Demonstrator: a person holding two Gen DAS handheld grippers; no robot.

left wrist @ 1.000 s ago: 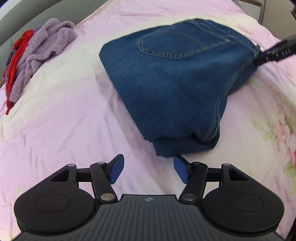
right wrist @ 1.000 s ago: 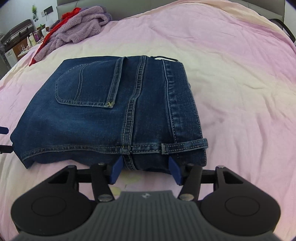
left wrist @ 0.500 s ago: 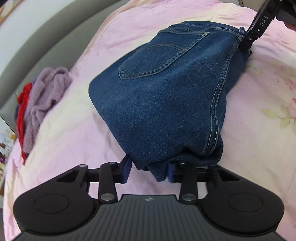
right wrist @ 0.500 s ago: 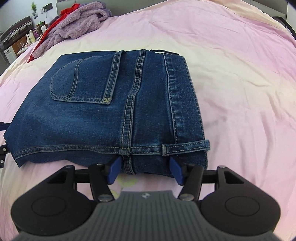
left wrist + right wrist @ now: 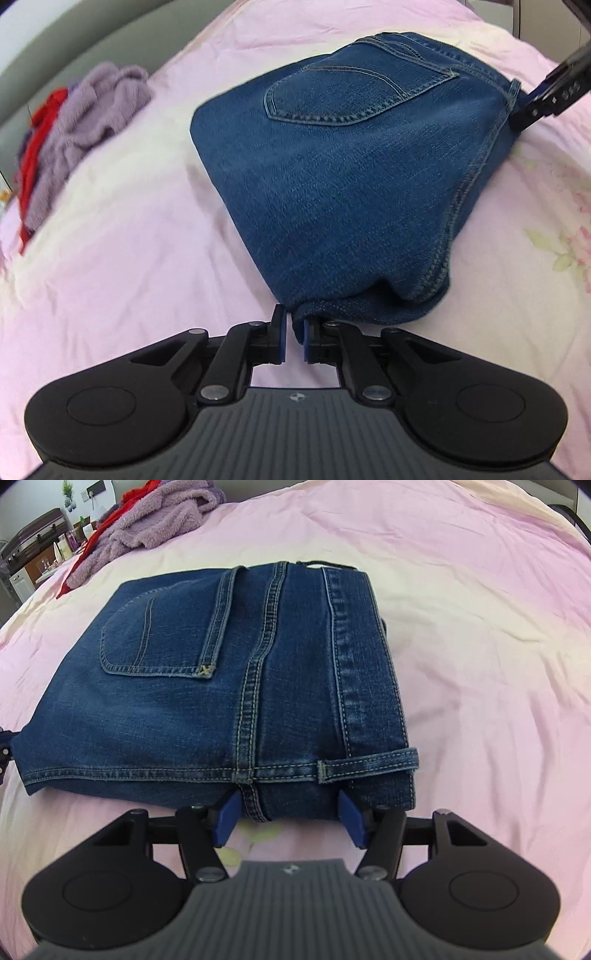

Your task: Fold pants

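Folded blue jeans [image 5: 354,177] lie on a pink bed sheet [image 5: 129,229], back pocket up. My left gripper [image 5: 294,338] is shut on the near corner of the jeans, pinching a thin edge of denim. In the right wrist view the jeans [image 5: 221,686] fill the middle. My right gripper [image 5: 288,821] is open, its blue pads on either side of the waistband edge, touching or nearly touching the fold. The right gripper also shows in the left wrist view [image 5: 546,99] at the jeans' far right corner.
A pile of purple fleece and red clothing [image 5: 74,122] lies at the far left of the bed, also in the right wrist view [image 5: 147,524]. A grey headboard [image 5: 55,62] lies behind it. Furniture with small items [image 5: 33,565] stands beyond the bed.
My left gripper moved up to the jeans' near corner and closed on it. My right gripper stayed open at the waistband and edged slightly closer.
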